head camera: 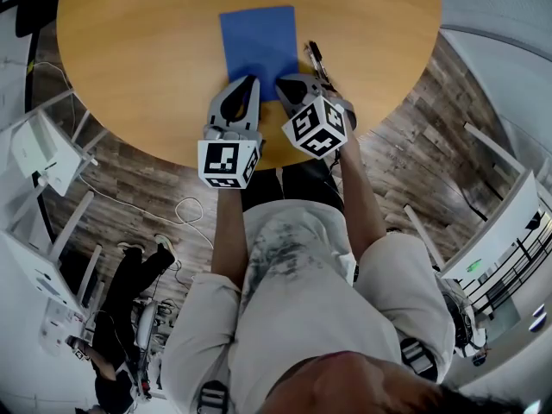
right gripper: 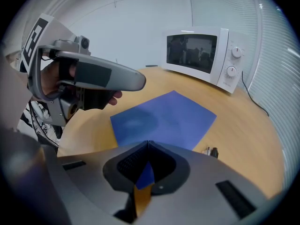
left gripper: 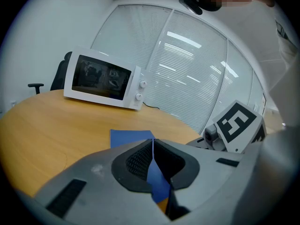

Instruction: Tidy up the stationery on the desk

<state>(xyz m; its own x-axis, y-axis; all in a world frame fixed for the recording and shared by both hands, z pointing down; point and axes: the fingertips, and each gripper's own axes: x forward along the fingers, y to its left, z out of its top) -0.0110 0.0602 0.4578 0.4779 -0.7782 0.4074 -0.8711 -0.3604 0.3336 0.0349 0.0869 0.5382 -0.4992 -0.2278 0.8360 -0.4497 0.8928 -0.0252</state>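
Observation:
A blue sheet [head camera: 259,40] lies flat on the round wooden table [head camera: 138,50]. In the right gripper view the blue sheet [right gripper: 164,116] spreads just beyond the jaws. A dark pen [head camera: 316,62] rests along its right edge, and only the pen's end [right gripper: 211,151] shows in the right gripper view. My left gripper [head camera: 253,80] hovers at the sheet's near edge, shut with nothing held [left gripper: 153,140]. Beside it, my right gripper [head camera: 280,83] is also shut and empty [right gripper: 148,143], near the sheet's near right corner. The blue sheet [left gripper: 131,136] peeks over the left jaws.
A white microwave [left gripper: 105,81] stands at the table's far side, with its cable running behind it, and the same microwave [right gripper: 201,55] shows in the right gripper view. A black chair [left gripper: 58,74] sits behind it. The table's near edge [head camera: 172,149] is under the grippers.

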